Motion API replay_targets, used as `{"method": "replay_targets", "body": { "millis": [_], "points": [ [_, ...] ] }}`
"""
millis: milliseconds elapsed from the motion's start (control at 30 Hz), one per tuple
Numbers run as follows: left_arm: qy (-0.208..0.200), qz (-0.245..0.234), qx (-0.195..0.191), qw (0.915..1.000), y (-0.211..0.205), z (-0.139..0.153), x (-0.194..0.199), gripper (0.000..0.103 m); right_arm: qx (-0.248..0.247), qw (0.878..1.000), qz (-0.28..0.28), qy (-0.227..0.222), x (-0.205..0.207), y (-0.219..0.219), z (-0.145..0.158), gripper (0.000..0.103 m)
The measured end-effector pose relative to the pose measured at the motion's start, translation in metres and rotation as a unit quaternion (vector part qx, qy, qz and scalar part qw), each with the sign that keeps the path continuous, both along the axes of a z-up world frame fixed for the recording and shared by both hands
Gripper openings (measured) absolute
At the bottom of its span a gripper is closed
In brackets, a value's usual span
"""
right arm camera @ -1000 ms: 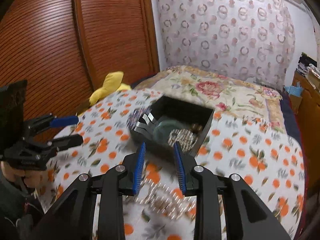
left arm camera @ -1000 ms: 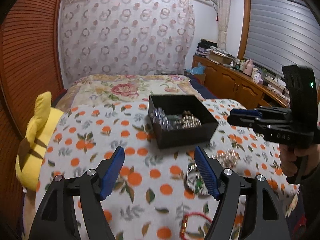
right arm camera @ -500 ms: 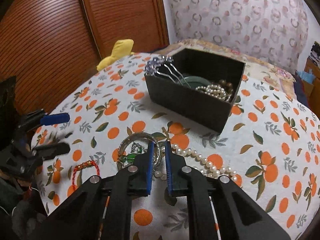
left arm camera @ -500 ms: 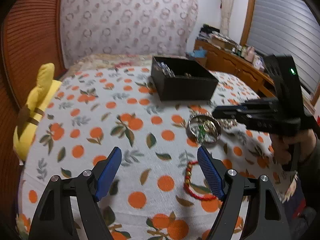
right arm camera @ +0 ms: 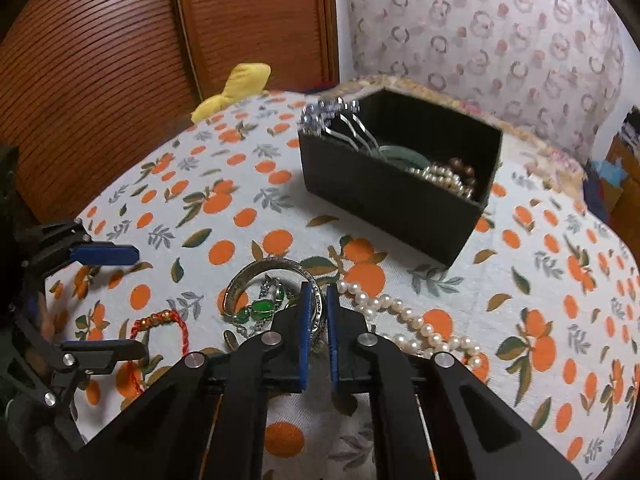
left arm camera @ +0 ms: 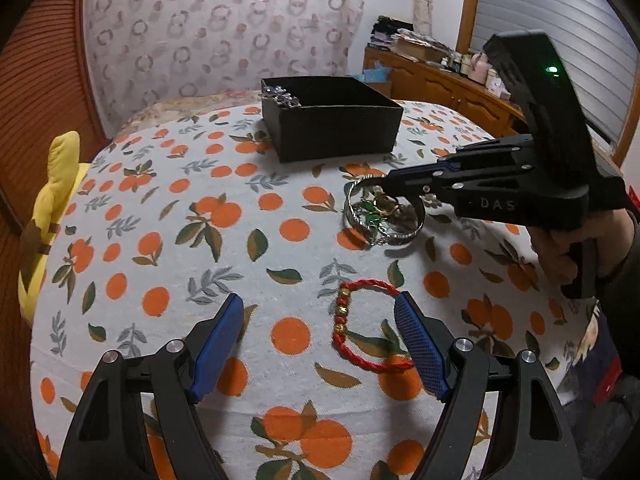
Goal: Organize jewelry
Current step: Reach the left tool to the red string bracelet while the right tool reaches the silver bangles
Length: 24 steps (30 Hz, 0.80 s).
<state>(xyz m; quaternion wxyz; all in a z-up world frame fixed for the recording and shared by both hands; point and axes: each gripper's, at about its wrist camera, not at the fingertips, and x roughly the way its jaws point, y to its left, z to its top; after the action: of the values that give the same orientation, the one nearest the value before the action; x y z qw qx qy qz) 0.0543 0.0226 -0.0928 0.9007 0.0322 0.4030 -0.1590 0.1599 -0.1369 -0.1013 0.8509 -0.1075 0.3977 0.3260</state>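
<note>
A black box (right arm camera: 400, 196) with pearls, beads and a hair comb stands on the orange-print cloth; it also shows in the left wrist view (left arm camera: 332, 124). A silver bangle (right arm camera: 256, 276) lies over a green-stone bracelet (right arm camera: 260, 306). My right gripper (right arm camera: 317, 304) is shut on the bangle's near rim; the left wrist view shows this gripper (left arm camera: 384, 182) at the bangle (left arm camera: 384, 216). A pearl necklace (right arm camera: 404, 320) lies to the right. A red cord bracelet (left arm camera: 364, 324) lies by my open, empty left gripper (left arm camera: 320, 336).
A yellow plush toy (left arm camera: 52, 216) hangs at the table's left edge. A wooden slatted door (right arm camera: 120, 48) and a patterned curtain (left arm camera: 224, 28) stand behind. A wooden dresser (left arm camera: 448, 84) with clutter is at the far right.
My right gripper has come down from the box and closed onto the bangle's rim. My left gripper has drawn back toward the near edge, beside the red bracelet.
</note>
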Motion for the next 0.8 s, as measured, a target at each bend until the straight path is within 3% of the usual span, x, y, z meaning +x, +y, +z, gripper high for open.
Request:
{"method": "replay_targets", "body": {
  "millis": [133, 300, 733, 800],
  "points": [
    [0.004, -0.005, -0.015, 0.9999, 0.0, 0.001, 0.001, 0.036, 0.026, 0.999, -0.015, -0.017, -0.006, -0.012, 0.012, 0.006],
    [0.006, -0.014, -0.006, 0.9999, -0.008, -0.001, 0.002, 0.029, 0.037, 0.999, -0.022, -0.031, -0.013, -0.021, 0.023, 0.006],
    [0.011, -0.003, 0.01, 0.9999, -0.018, -0.007, 0.009, 0.023, 0.036, 0.999, -0.022, -0.023, -0.027, -0.037, 0.018, 0.006],
    [0.012, -0.004, 0.011, 0.9999, -0.019, -0.006, 0.009, 0.013, 0.036, 0.999, -0.023, -0.022, -0.029, -0.038, 0.016, 0.006]
  ]
}}
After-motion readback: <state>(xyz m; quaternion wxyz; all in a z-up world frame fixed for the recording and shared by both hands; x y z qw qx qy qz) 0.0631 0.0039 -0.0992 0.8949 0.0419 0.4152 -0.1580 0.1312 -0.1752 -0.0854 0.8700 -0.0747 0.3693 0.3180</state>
